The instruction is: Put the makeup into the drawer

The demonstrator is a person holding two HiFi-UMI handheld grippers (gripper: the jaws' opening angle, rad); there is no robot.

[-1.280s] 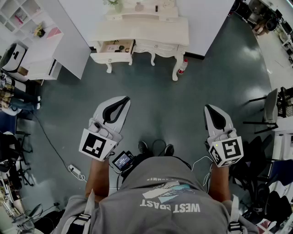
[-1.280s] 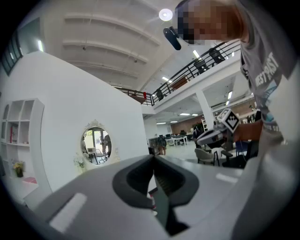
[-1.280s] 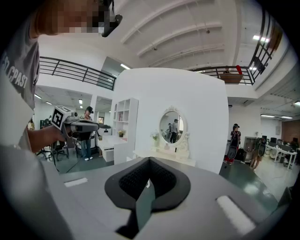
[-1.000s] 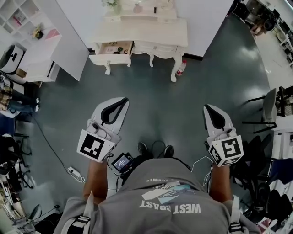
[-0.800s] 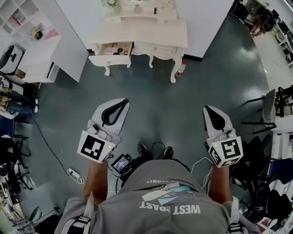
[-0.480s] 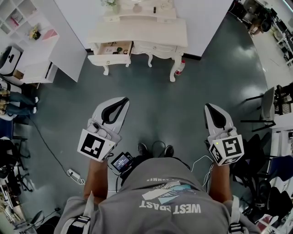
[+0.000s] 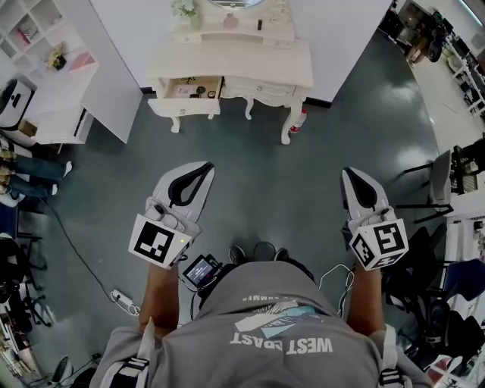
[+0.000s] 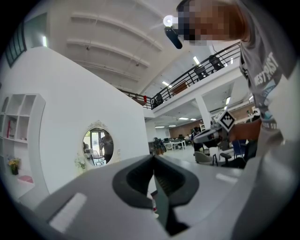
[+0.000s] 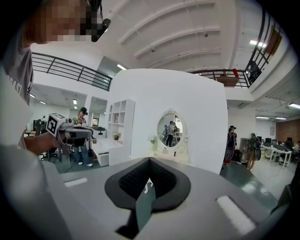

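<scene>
Both grippers shut and empty, well short of the dresser

The left gripper (image 7: 200,170) and the right gripper (image 7: 351,174) had their jaws pressed together on nothing. The makeup (image 7: 230,20) stood far off on the dressing table (image 7: 250,59), above the open drawer (image 7: 184,104) at far left. It looked light, hard and slick, likely best pinched across the middle.

Open-plan lab hall — mezzanine railing (image 9: 70,71), office chairs (image 7: 447,178), dressing table (image 7: 231,59) staged against freestanding white partition (image 9: 140,103).

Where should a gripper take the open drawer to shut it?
Probably the front panel of the drawer, at its top edge, coming from the floor side: it stands pulled out of the dressing table, front facing the person. Any knob is too small to tell.
</scene>
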